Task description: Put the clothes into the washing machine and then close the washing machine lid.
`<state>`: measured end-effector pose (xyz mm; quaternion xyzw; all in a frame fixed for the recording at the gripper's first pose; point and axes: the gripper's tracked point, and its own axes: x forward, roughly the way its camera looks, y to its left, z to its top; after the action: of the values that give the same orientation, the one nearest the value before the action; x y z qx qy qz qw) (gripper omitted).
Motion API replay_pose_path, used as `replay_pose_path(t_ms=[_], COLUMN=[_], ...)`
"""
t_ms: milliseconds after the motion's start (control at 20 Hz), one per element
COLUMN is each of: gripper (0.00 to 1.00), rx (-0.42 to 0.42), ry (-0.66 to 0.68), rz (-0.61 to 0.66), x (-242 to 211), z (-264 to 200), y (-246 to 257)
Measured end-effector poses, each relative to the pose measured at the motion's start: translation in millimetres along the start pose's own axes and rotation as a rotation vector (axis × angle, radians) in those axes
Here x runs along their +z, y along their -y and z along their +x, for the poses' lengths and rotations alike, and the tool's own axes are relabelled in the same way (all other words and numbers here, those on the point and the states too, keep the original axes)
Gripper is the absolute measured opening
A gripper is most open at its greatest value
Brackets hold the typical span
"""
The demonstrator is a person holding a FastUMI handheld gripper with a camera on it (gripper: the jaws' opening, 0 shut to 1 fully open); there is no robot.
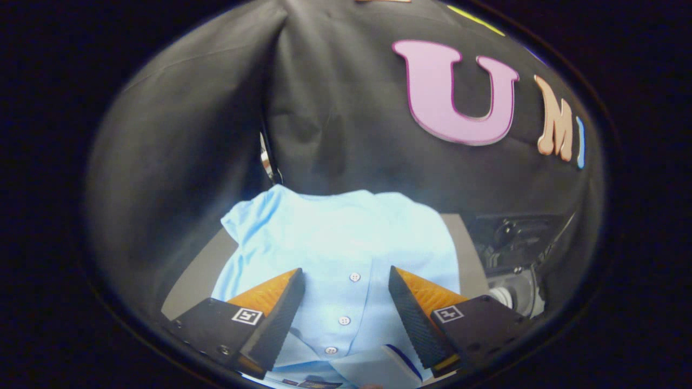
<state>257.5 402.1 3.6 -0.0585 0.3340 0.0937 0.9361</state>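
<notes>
A light blue button-up shirt [335,237] lies spread flat on a grey table [189,275], its collar toward the gripper and its button row running straight ahead. My gripper [346,278] hovers over the shirt's chest, open wide, with the button row showing between the two fingers. Neither finger presses on the cloth. To the right, beyond the table's edge, stands the washing machine [513,254], a dark open top with a pale rounded part below it.
The black cloth wall hangs close behind the table and folds into a corner at the back left. A thin metal pole [266,159] stands in that corner. Bare grey table shows on both sides of the shirt.
</notes>
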Motion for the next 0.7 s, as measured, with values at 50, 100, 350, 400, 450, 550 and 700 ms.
replay_pose_path(t_ms=[50,100,350,400,450,550,700], gripper=[0.99,1.0,0.4,0.25,0.09,0.0,0.01], rx=[-0.007,0.011,0.201,0.221,0.229,0.18,0.161], ry=[0.035,0.014,-0.035,-0.04,-0.031,0.049,0.084], rz=[-0.008,-0.018,-0.014,0.033,0.041,0.01,-0.005], x=[6,9,8,8,12,34,52], z=[9,6,8,6,5,-2,-25], y=[-3,-5,-17,-15,-9,14,39])
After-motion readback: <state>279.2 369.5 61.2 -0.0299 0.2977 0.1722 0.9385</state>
